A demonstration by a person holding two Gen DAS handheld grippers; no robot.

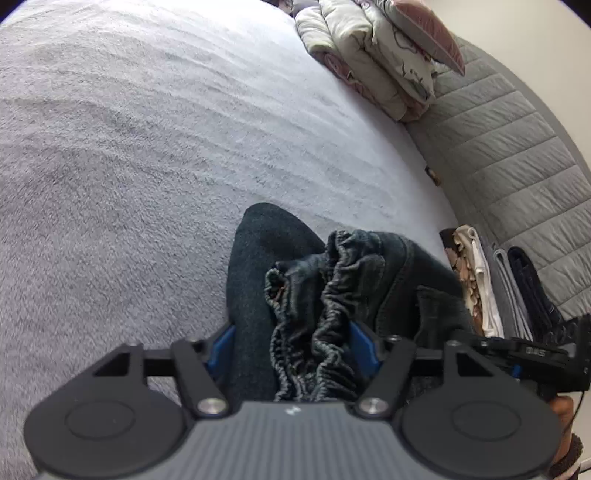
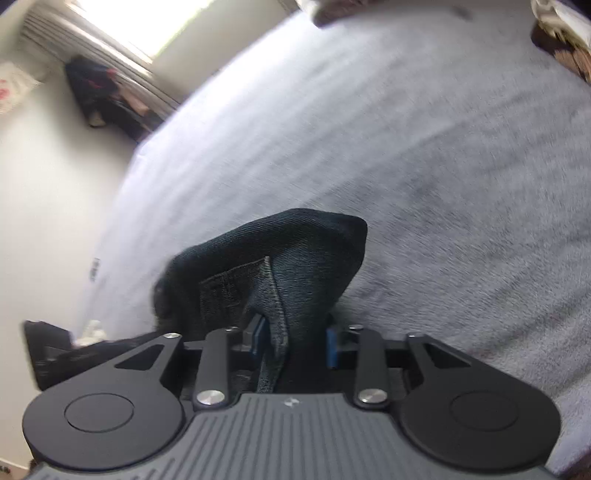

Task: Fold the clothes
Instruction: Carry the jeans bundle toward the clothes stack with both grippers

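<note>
A pair of dark blue jeans (image 1: 306, 280) hangs bunched over a grey fleece bed cover (image 1: 147, 147). My left gripper (image 1: 293, 349) is shut on the gathered elastic waistband, which fills the gap between its blue pads (image 1: 364, 347). My right gripper (image 2: 295, 345) is shut on another part of the same jeans (image 2: 288, 266), near a stitched pocket seam, and the cloth stands up in a peak in front of it. The right gripper's body shows at the right edge of the left wrist view (image 1: 535, 354).
A stack of folded clothes (image 1: 495, 284) lies at the bed's right edge by the quilted grey headboard (image 1: 517, 155). Folded duvets and a pillow (image 1: 376, 55) sit at the far end. In the right wrist view, a wall, a window (image 2: 122, 22) and dark clutter (image 2: 99, 96) lie beyond the bed.
</note>
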